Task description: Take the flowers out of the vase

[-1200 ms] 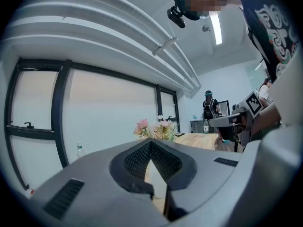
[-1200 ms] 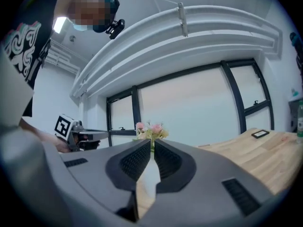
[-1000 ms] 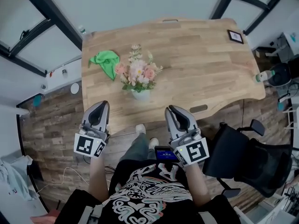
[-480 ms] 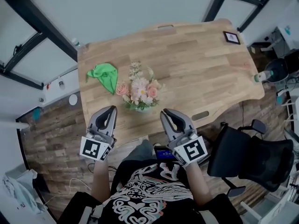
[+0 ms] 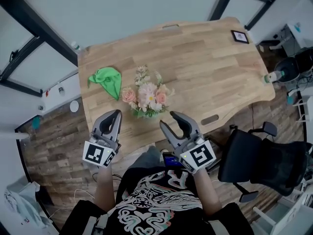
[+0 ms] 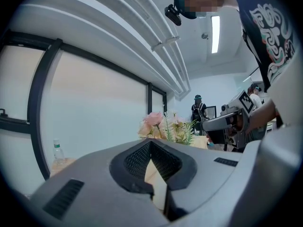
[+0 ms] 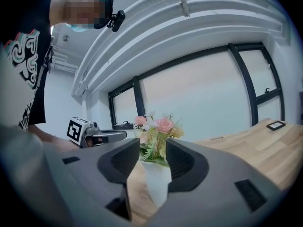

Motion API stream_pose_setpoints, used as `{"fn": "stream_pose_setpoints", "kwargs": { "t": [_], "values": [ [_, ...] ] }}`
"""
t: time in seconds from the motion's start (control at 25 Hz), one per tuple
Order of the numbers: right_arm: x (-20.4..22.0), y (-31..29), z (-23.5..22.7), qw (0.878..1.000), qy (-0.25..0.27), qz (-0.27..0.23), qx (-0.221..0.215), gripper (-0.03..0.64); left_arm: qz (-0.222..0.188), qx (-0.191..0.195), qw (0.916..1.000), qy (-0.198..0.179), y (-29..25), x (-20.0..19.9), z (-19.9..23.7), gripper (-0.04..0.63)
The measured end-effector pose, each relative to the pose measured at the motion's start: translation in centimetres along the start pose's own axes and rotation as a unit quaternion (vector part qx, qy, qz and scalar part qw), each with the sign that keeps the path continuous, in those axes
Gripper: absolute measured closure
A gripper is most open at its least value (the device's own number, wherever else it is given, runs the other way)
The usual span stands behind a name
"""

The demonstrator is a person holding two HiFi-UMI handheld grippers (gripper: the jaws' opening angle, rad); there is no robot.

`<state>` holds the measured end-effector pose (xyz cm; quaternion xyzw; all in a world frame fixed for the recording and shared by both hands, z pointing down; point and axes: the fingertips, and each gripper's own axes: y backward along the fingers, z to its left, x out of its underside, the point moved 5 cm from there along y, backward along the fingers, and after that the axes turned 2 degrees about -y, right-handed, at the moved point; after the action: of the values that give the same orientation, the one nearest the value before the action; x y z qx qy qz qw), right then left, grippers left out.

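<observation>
A bunch of pink, cream and white flowers stands in a small white vase near the front edge of the wooden table. In the head view the blooms hide most of the vase. My left gripper is shut and empty, just left of the vase at the table's edge. My right gripper sits just right of the vase; its jaws have just been opening and nothing is between them. The right gripper view shows the vase and flowers ahead through the gap. The left gripper view shows the flowers beyond its closed tips.
A crumpled green cloth lies at the table's left. A small framed picture sits at the far right corner. A black office chair stands right of me, and a bottle is by the table's right edge.
Both grippers have moved forward to the table's edge, closer to the vase. The right gripper's jaws, shut before, now stand apart. The left stays shut.
</observation>
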<state>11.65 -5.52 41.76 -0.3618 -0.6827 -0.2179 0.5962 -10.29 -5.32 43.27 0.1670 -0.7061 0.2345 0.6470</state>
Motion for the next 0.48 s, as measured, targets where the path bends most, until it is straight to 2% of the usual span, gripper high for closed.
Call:
{"fn": "stream_pose_setpoints", "kwargs": {
  "t": [0.32,0.48],
  "values": [
    [1.1,-2.1,-0.4,1.0,-0.026,0.015,-0.006,0.316,0.025,0.019,0.9995,-0.006,-0.8,3.6,-0.3,0.592],
    [1.4,-3.9,-0.6,0.999,-0.01,0.037,-0.019,0.292,0.04,0.082,0.9955,-0.025,-1.5,5.7,-0.9,0.59]
  ]
}}
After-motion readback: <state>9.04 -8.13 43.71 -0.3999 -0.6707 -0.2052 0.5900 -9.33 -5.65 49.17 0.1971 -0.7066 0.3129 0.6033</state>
